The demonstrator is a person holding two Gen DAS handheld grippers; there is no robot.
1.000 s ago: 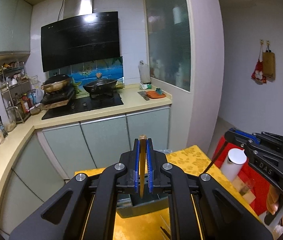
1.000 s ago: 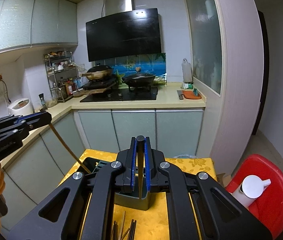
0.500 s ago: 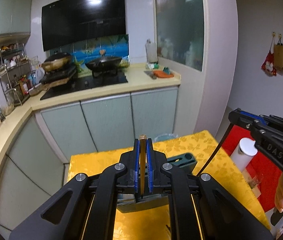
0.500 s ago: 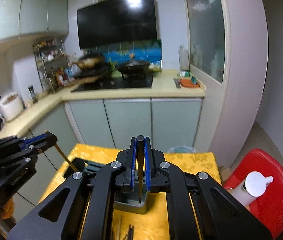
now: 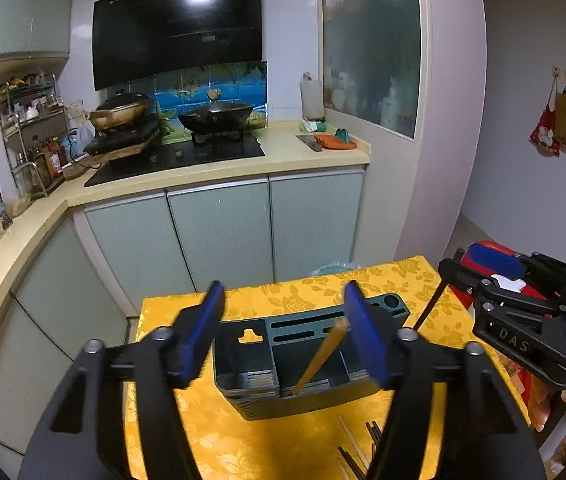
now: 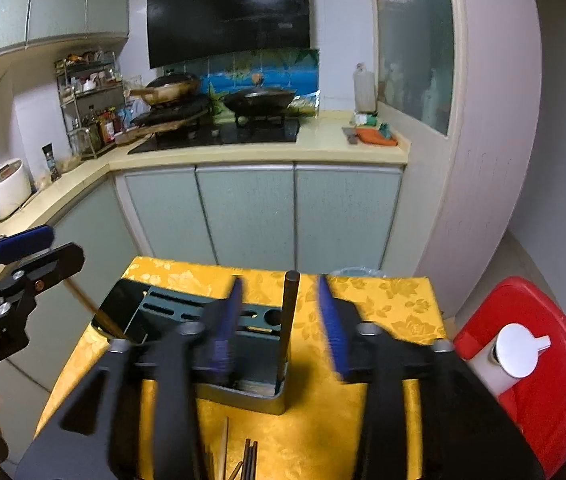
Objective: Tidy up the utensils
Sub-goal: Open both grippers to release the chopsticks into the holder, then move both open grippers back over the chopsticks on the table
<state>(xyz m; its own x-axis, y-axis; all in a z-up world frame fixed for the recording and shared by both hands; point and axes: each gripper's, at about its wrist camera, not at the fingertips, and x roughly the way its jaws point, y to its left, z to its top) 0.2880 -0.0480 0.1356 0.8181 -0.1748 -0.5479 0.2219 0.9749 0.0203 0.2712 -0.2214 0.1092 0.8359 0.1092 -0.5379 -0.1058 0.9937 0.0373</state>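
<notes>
Left gripper: opening, wooden chopstick released, leaning in utensil holder. Right gripper: opening, dark chopstick free. White dispenser: right view only. Holder compartments partly hidden.

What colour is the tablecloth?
Yellow, with a golden flower pattern: tablecloth, clearest in the right wrist view.

The left gripper, jaws opening, releases a wooden chopstick, seemingly leaning inside the holder.
</notes>
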